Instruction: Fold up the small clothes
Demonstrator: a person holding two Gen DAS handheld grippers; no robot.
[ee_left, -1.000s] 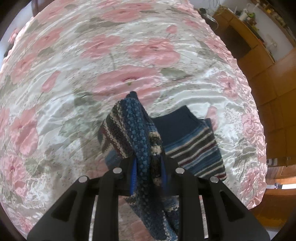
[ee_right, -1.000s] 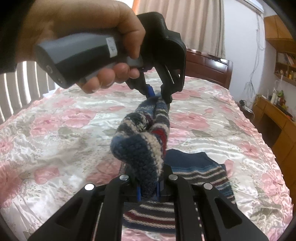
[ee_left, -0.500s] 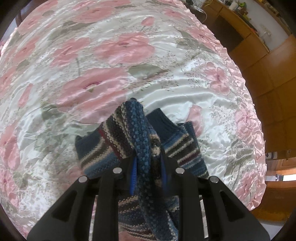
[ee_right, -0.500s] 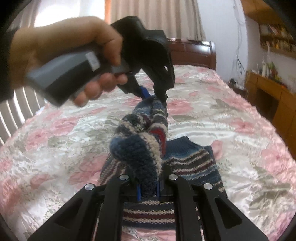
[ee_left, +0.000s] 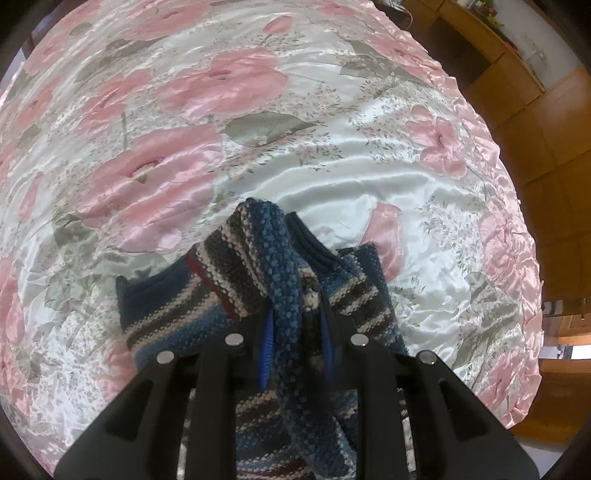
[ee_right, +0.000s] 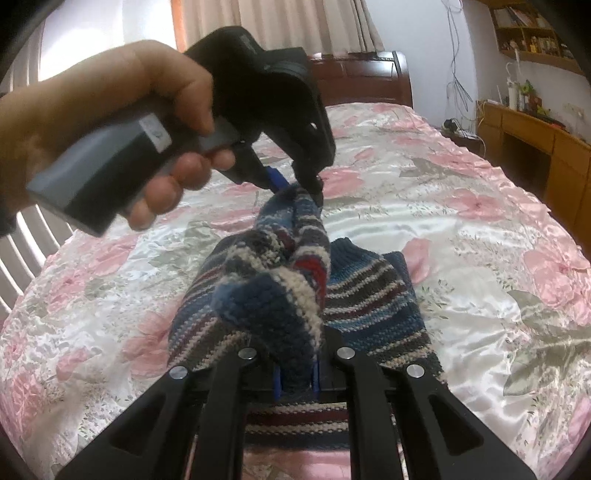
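A striped knit garment [ee_right: 373, 295], banded in navy, blue, cream, grey and dark red, lies partly on the bed [ee_right: 461, 206] and is partly lifted off it: its lower part rests flat on the satin bedspread [ee_left: 332, 162], toward the side of the bed nearest the wooden cabinets [ee_right: 535, 147], while one edge is drawn up into a bunched ridge strung between the two tools. The right gripper [ee_right: 295, 373] has its blue-padded fingers closed to a narrow gap, pinching the near end of that ridge. The left gripper [ee_left: 295, 339] likewise has its fingers drawn in tight on a thick fold of the knit, which passes between the pads and hangs down in front of its camera; in the right wrist view it bites the far, higher end of the ridge. A hand [ee_right: 122, 129] wraps the left tool's grey handle above the bed. The bedspread is white with large pink flowers and grey-green leaves, rippled around the garment. Beyond it stand a dark wooden headboard [ee_right: 365, 81], curtains [ee_right: 280, 22] and a wall shelf [ee_right: 532, 33].
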